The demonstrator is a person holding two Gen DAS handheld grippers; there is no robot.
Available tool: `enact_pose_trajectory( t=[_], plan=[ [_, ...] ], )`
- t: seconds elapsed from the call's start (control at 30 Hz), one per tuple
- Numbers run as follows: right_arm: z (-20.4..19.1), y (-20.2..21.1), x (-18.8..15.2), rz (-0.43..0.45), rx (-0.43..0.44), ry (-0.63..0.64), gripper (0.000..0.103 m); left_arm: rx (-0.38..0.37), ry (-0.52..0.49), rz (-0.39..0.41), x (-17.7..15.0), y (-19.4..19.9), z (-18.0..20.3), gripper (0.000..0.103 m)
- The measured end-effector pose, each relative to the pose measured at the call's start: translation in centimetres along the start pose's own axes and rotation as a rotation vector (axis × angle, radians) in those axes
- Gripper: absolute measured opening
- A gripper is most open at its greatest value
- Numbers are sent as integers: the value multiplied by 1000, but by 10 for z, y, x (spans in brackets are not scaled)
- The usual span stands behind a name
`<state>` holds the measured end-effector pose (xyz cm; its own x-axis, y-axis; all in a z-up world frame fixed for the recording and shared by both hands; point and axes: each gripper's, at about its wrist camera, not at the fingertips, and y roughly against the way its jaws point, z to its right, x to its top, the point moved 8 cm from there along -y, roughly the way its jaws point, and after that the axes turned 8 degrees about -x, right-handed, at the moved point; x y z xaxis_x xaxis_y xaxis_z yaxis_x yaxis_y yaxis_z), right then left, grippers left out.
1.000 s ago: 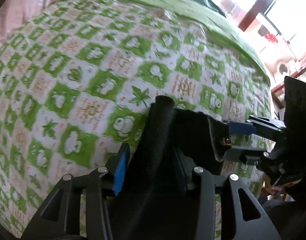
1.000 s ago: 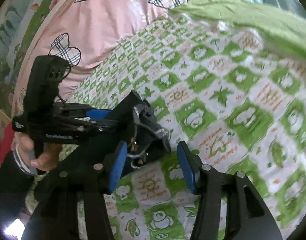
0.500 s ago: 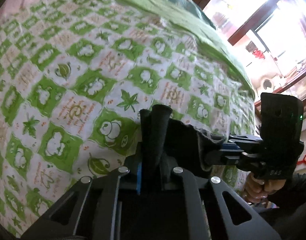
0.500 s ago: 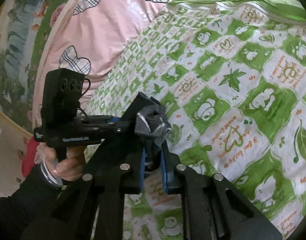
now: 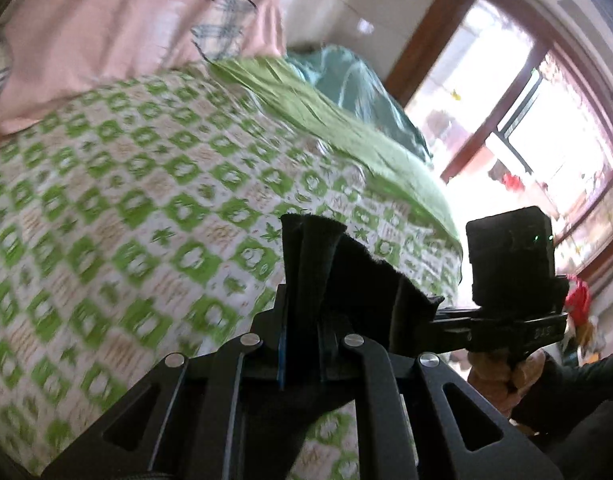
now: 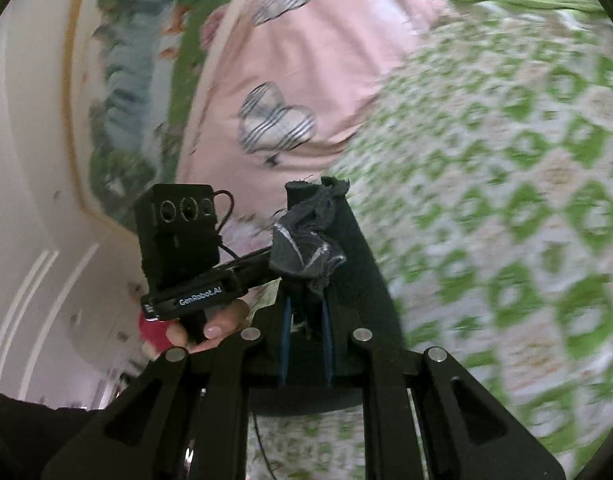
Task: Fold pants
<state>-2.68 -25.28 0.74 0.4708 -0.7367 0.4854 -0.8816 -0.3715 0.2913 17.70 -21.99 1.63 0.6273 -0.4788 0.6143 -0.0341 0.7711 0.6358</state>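
Bed: green-and-white patterned bedspread [image 5: 146,208] is filling the ground below both grippers, blurred in both wrist views; pink quilt [image 6: 306,60] and a bunched teal fabric [image 5: 358,88] are lying at its far end.
Left gripper: left gripper [image 5: 302,352] is clamping a thick bunched edge of the black pants [image 5: 346,276]; its blue pads are pressing the cloth from both sides.
Right gripper: right gripper [image 6: 306,344] is pinching another bunch of the same pants [image 6: 314,240], grey lining showing above its jaws, which are drawn close together on the fabric.
Where the pants are: held off the bedspread, the edge spanning between the two grippers; the rest of the cloth is dropping out of sight below the cameras, so how the legs are hanging cannot be told.
Key relation: the held edge is running side to side from one gripper across to the other, both near each other and level; neither is nearer the cloth, as both are gripping it.
Judgement: the next move probably calls for carrying the cloth forward and laying it along the open bedspread ahead, keeping the edge taut.
Containers: none showing in either view.
Far background: bright window [image 5: 546,128] with a dark wooden frame is glowing on the right; pale wall panels [image 6: 34,200] are standing to the left.
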Motion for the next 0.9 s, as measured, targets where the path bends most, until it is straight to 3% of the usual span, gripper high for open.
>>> enact_pose_trajectory(
  t=[0.17,0.37,0.7,0.9],
  plan=[
    [-39,-34,-22,-88,87,30,15,31,37,70,-21,48,-6,9],
    [-54,-78,-52,-190,114,25,15,73,107,107,-58,75,-27,9],
    [-39,-127,-100,-330,78,1,15,85,302,135,-125,81,-84,9],
    [-29,-145,-118,-384,36,2,15,109,369,135,-149,80,-102,9]
  ],
)
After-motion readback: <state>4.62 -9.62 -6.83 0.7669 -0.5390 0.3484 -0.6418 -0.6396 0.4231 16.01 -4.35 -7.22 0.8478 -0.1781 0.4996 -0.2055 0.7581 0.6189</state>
